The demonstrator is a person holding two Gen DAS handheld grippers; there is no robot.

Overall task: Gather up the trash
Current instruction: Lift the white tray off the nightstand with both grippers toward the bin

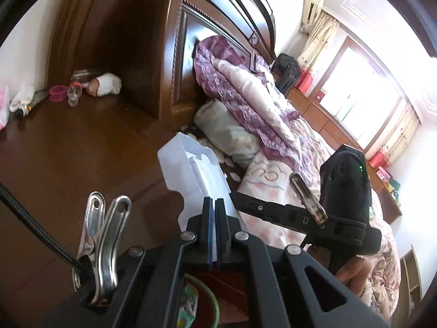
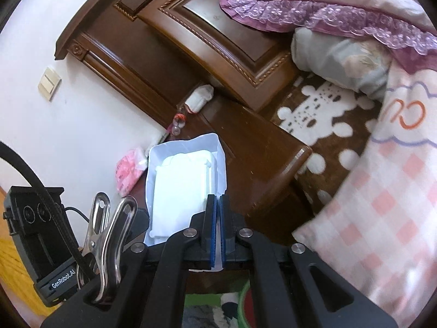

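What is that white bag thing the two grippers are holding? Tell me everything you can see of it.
The white bag looks like thin, stiff paper or plastic, creased and held open at the top. The right wrist view looks into its roughly rectangular mouth; its inside looks pale, and I cannot tell if anything lies there. The left gripper and right gripper each pinch its rim, on different sides, holding it over the dark wooden nightstand beside the bed.

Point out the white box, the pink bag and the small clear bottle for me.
white box [image 2: 180, 183]: right wrist view, on the white insert inside it.
pink bag [image 2: 128, 170]: right wrist view, its middle.
small clear bottle [image 1: 73, 94]: left wrist view, its body.
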